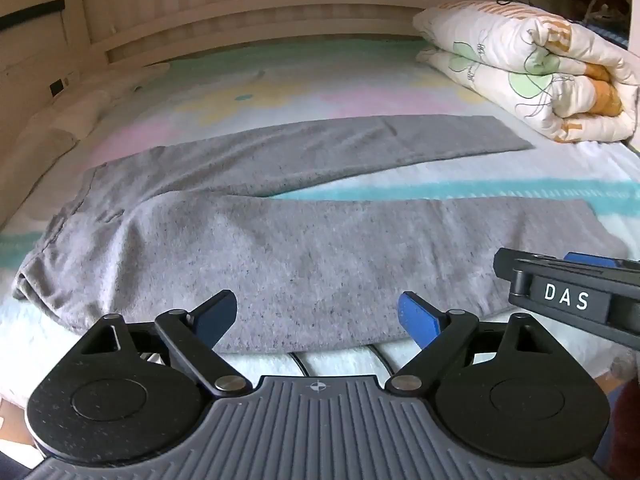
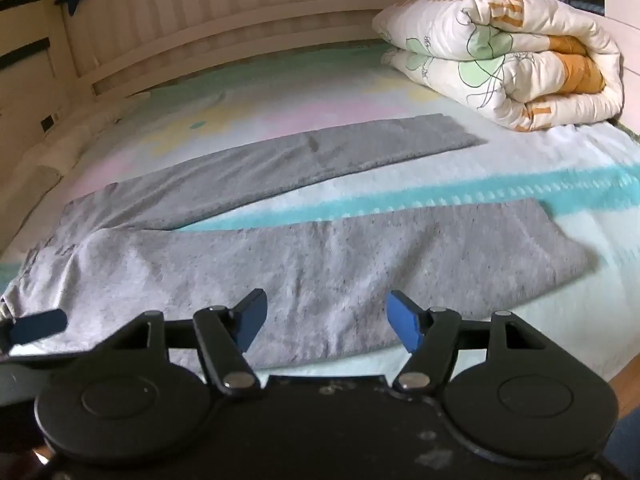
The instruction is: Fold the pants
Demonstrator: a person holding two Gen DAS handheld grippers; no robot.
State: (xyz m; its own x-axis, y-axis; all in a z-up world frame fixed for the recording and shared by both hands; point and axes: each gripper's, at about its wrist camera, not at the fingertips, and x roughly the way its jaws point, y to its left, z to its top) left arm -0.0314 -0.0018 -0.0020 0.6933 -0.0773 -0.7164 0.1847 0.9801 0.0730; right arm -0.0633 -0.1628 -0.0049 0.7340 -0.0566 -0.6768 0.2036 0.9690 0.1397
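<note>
One pair of grey knit pants (image 1: 304,248) lies flat on the pastel-striped bed (image 1: 480,188), two legs apart. One folded floral quilt (image 1: 528,76) sits behind. Left tongs (image 1: 318,322) and right tongs (image 2: 326,320) both hover spread, empty.

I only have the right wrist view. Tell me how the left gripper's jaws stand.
Observer: The left gripper is open and holds nothing. It is aimed at the front edge of the near leg of the gray pants.
Operator: Now report what the left camera sees of my right gripper.
Observer: The right gripper enters at the right edge of the left wrist view, above the near leg. Its side carries white DAS lettering, which your own camera cannot show.
</note>
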